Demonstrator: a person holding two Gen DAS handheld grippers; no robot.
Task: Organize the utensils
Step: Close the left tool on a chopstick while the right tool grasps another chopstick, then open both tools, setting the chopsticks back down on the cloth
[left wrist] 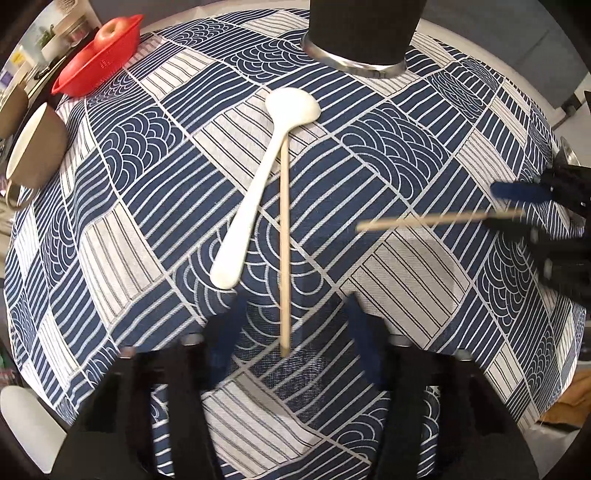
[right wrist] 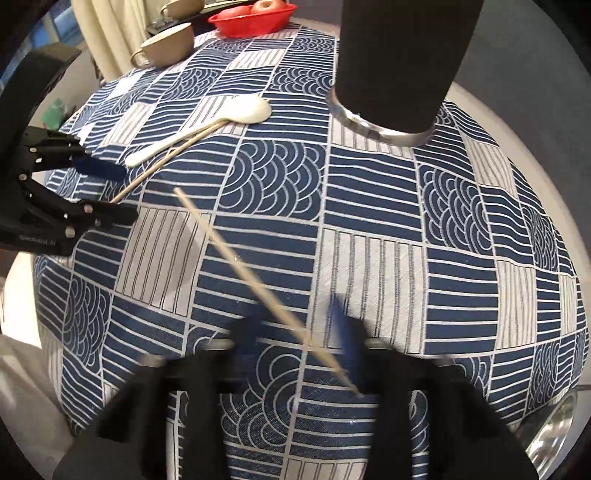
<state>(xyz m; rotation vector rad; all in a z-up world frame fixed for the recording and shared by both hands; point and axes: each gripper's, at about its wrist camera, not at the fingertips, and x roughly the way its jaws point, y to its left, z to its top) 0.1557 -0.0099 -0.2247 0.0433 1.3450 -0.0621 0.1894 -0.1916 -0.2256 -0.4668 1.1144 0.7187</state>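
A white spoon [left wrist: 266,162] lies on the blue patterned tablecloth [left wrist: 155,206], with a wooden chopstick [left wrist: 284,251] beside it, its near end between the fingers of my open left gripper [left wrist: 291,332]. A second chopstick [left wrist: 436,220] hangs above the cloth at the right, near my right gripper [left wrist: 517,206]. In the right wrist view that chopstick [right wrist: 258,284] runs diagonally, its near end against the right finger [right wrist: 343,339] of my right gripper [right wrist: 295,343], whose fingers look wide apart and blurred. The black utensil holder [left wrist: 364,33] stands at the far edge, also in the right wrist view [right wrist: 402,62].
A red basket [left wrist: 99,55] with an apple [left wrist: 110,31] sits far left. A brown cup [left wrist: 35,144] stands at the left edge. In the right wrist view the spoon [right wrist: 207,125], first chopstick [right wrist: 166,162], left gripper [right wrist: 96,192], cup [right wrist: 170,44] and basket [right wrist: 251,20] show at left.
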